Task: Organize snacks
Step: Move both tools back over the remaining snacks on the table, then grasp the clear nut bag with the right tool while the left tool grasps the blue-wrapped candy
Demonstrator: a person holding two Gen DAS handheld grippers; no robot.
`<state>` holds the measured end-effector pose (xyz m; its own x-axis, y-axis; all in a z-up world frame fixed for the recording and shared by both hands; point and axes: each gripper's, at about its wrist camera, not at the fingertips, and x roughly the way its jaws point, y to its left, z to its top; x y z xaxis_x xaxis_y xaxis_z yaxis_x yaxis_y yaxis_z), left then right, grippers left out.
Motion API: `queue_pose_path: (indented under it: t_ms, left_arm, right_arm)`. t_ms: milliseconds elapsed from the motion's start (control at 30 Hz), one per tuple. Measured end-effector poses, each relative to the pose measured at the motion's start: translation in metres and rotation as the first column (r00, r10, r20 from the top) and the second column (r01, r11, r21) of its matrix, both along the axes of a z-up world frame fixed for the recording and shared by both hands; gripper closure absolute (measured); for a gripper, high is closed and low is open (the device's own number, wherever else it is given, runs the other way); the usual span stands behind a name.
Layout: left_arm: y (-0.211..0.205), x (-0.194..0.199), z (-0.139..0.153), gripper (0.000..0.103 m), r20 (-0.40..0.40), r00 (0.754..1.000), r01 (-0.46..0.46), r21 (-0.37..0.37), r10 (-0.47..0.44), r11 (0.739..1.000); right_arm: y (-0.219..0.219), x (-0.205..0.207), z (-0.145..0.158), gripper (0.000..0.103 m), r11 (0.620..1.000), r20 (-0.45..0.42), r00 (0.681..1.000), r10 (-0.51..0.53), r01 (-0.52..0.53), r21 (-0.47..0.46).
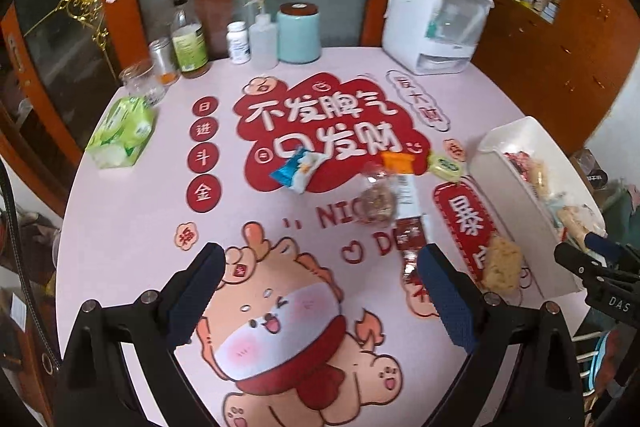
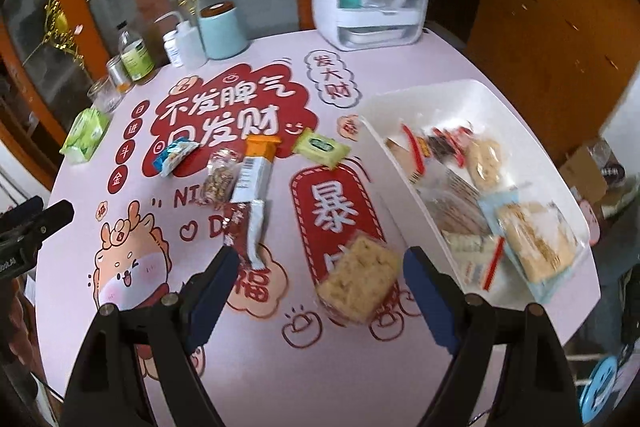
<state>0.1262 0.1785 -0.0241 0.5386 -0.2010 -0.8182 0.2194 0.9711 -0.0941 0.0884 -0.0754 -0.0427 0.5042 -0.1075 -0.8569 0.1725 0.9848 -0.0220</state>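
- Between the right gripper [image 2: 316, 267] pads, which stand wide apart and empty, lies the puffed rice cake [image 2: 358, 277] on the table [image 2: 280, 367].
- Left gripper [image 1: 320, 267]: likewise spread, holding nothing, near the red packet [image 1: 410, 239].
- White bin [image 2: 400, 167] just beside already holds snacks; several remain loose.
- Next, probably: lower, straddle the cake, close gently.
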Motion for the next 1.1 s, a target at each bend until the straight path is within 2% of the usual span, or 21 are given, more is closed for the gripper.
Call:
queue_pose_path:
  t_ms: [100,233,300,400,467,533,700,800,833,967,1100]
  left_arm:
    - [0.007,0.013,-0.005,0.007,0.002,1.000,-0.007,0.022,0.007,1.000]
    - [0.008,0.039,-0.009,0.007,0.016,1.000,0.015,0.069,-0.016,0.998]
    - [0.004,0.055,-0.012,0.007,0.020,0.999,0.036,0.098,-0.038,0.995]
    - [-0.009,0.084,-0.027,0.007,0.009,0.995,0.101,0.139,-0.103,0.985]
    - [-0.021,0.102,-0.043,0.007,-0.021,0.985,0.171,0.158,-0.170,0.972]
    - [-0.031,0.114,-0.057,0.007,-0.039,0.975,0.222,0.176,-0.218,0.959]
    - [-0.051,0.140,-0.095,0.007,-0.089,0.940,0.341,0.214,-0.329,0.915]
    - [-0.054,0.149,-0.111,0.007,-0.096,0.931,0.365,0.269,-0.353,0.891]
    - [-0.055,0.154,-0.116,0.007,-0.101,0.930,0.368,0.290,-0.355,0.883]
    - [-0.051,0.170,-0.130,0.007,-0.127,0.927,0.376,0.310,-0.353,0.874]
    - [-0.043,0.188,-0.139,0.007,-0.161,0.930,0.365,0.282,-0.331,0.887]
  right_arm:
    - [0.007,0.019,-0.005,0.019,0.999,-0.004,1.000,0.029,-0.029,0.029]
    - [0.018,0.051,-0.019,0.032,0.994,-0.036,0.997,0.068,-0.064,0.083]
    - [0.026,0.071,-0.029,0.033,0.990,-0.049,0.995,0.089,-0.083,0.116]
    - [0.038,0.098,-0.049,0.035,0.985,-0.059,0.992,0.112,-0.103,0.137]
    - [0.045,0.116,-0.064,0.046,0.981,-0.073,0.990,0.120,-0.107,0.161]
    - [0.052,0.135,-0.080,0.049,0.977,-0.092,0.987,0.130,-0.111,0.181]
    - [0.066,0.163,-0.115,0.049,0.977,-0.153,0.977,0.147,-0.119,0.177]
    - [0.075,0.173,-0.130,0.049,0.978,-0.183,0.969,0.166,-0.138,0.159]
    - [0.078,0.174,-0.130,0.049,0.980,-0.167,0.971,0.169,-0.148,0.130]
    - [0.093,0.179,-0.133,0.047,0.976,-0.153,0.964,0.215,-0.210,0.049]
    - [0.105,0.179,-0.136,0.046,0.958,-0.151,0.948,0.281,-0.286,-0.011]
